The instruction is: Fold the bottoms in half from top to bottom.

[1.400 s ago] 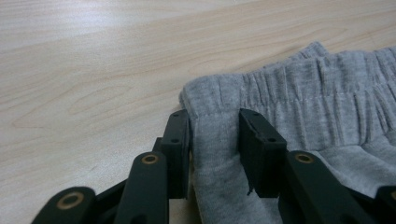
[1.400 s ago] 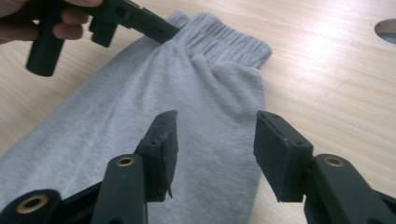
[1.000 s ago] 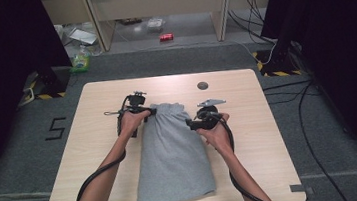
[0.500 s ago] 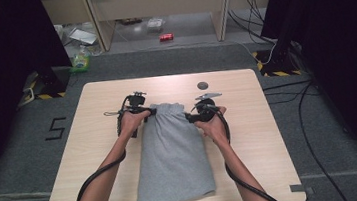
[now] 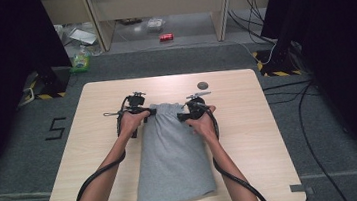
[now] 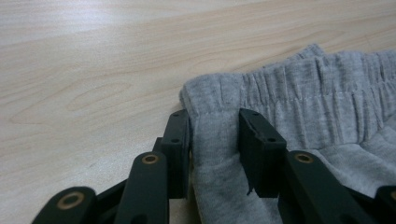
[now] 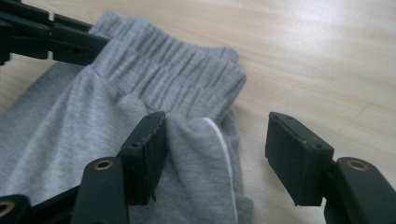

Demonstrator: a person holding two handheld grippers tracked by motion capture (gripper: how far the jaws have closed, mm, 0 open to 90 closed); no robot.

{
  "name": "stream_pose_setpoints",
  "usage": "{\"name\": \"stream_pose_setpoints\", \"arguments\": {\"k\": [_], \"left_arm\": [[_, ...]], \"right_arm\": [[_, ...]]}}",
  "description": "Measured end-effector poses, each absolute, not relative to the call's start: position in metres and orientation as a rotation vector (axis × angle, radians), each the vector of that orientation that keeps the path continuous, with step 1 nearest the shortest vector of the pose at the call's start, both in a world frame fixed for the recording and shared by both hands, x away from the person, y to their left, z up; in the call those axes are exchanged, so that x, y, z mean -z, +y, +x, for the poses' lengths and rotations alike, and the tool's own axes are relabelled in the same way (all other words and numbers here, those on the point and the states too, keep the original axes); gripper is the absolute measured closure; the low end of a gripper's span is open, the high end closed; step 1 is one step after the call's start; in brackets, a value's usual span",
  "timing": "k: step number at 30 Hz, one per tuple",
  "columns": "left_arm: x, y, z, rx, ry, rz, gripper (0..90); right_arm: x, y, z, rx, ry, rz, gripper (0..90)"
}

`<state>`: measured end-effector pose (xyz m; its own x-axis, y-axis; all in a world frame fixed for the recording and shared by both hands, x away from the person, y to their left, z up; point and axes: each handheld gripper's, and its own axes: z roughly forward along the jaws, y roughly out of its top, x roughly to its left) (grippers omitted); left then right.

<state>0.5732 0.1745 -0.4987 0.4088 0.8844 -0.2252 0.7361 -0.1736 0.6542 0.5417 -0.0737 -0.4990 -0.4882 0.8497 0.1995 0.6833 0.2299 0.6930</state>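
Across the middle of the high view lay a light wooden table [image 5: 251, 138] on grey floor, and down its centre stretched a pair of folded grey sweatpants [image 5: 173, 156], the gathered elastic waistband [image 5: 166, 110] at the far end and the hem near the bottom edge of the frame. Two forearms came up from the bottom edge to meet that waistband. At its left corner, the left gripper [image 5: 148, 112] pinched a fold of the grey fabric just below the elastic, both pads pressed against the cloth in the left gripper view. At the right corner, the right gripper [image 5: 184, 115] stood spread: in the right gripper view one pad touched the cloth edge with its white stripe [image 7: 224, 154], while the other hung apart over bare wood. Toward the upper right of the tabletop sat a small dark round object [image 5: 202, 84], well apart from the garment.
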Motion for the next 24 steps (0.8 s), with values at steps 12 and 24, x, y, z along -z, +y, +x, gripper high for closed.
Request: {"name": "stream_pose_setpoints", "arguments": {"k": [12, 24], "left_arm": [[0.499, 0.174, 0.572, -0.276, 1.363, 1.955, 66.2], [0.493, 0.174, 0.567, -0.3, 1.309, 1.945, 74.0]], "right_arm": [[0.506, -0.062, 0.548, -1.072, 2.32, 1.414, 52.7], [0.507, -0.07, 0.552, -1.196, 2.328, 1.528, 76.5]]}}
